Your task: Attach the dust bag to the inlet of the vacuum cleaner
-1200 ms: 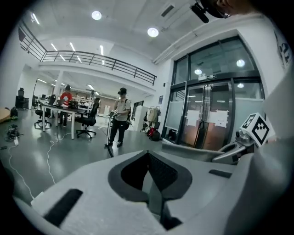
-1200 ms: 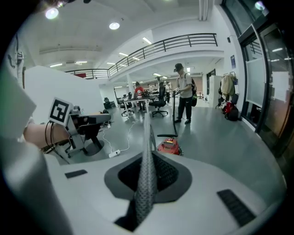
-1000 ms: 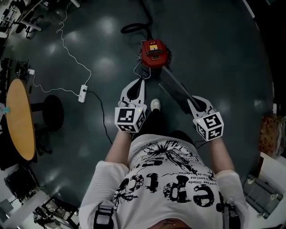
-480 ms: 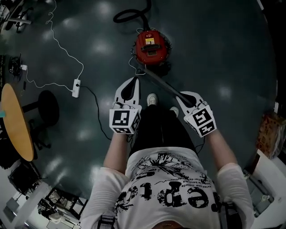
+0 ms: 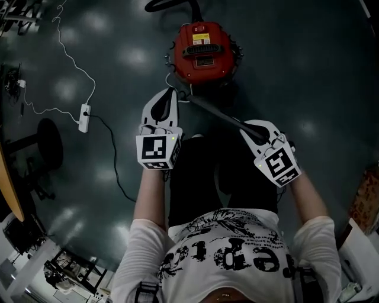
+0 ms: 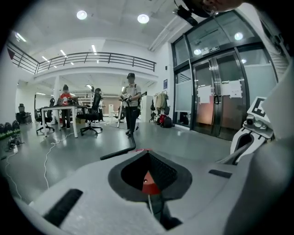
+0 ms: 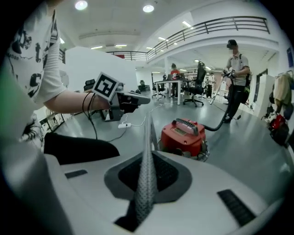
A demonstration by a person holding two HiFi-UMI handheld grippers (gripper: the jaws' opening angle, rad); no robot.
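The red canister vacuum cleaner (image 5: 204,50) stands on the dark floor ahead of me, and the right gripper view shows it too (image 7: 183,135). The dust bag (image 5: 216,112), a dark grey mesh strip seen edge-on, stretches between my two grippers just in front of the vacuum. My right gripper (image 5: 247,126) is shut on the mesh (image 7: 147,179). My left gripper (image 5: 172,93) is shut, with only a thin pale edge of the bag showing between its jaws (image 6: 149,204). Both grippers hang low, close to the vacuum's near side.
A black hose (image 5: 172,5) leaves the vacuum's far side. A white cable runs to a power strip (image 5: 84,117) on the left, near a black stool (image 5: 47,142). My legs fill the floor between the grippers. People, desks and glass doors (image 6: 216,101) stand far off.
Both grippers have come down with the bag stretched between them and now sit nearer the vacuum, which looks larger. The jaws have not changed.
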